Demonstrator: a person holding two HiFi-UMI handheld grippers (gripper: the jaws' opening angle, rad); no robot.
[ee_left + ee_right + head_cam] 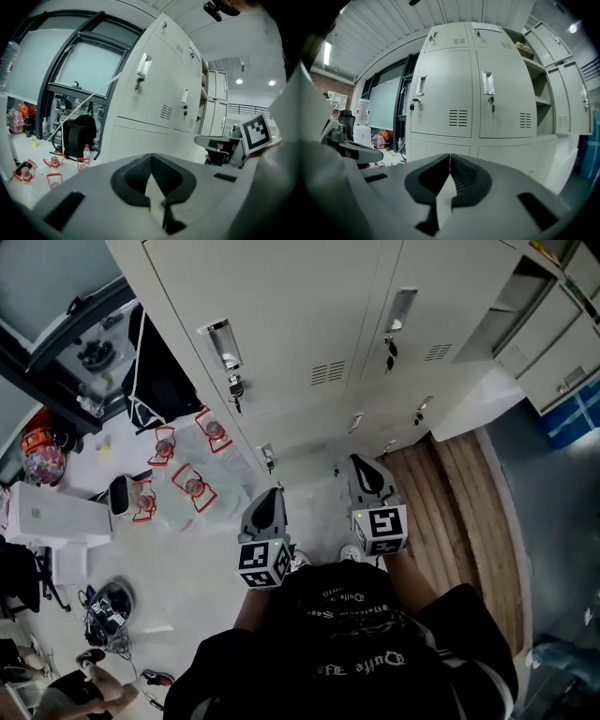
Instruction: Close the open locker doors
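Left claw (268, 495) and right claw (362, 465) are sitting clenched, empty. A backpack (157, 381) is leaning beside the lockers (309, 324); open doors (562, 352) are hanging rightward.

Pale lettering runs in rows across the person's black shirt (361, 638), nearest the camera, but it is upside down and too blurred to read. The cubes (263, 563) on the left gripper (270, 495) and right gripper (362, 463) carry black-and-white square markers.

The lockers (473, 89) are pale grey metal, with slotted vents (458, 118) and keys (491, 104) hanging under recessed handles (488, 83). The two nearest the black backpack (159, 381) are shut. Farther from it, the open doors (572, 98) stand swung out, baring shelves (540, 101).
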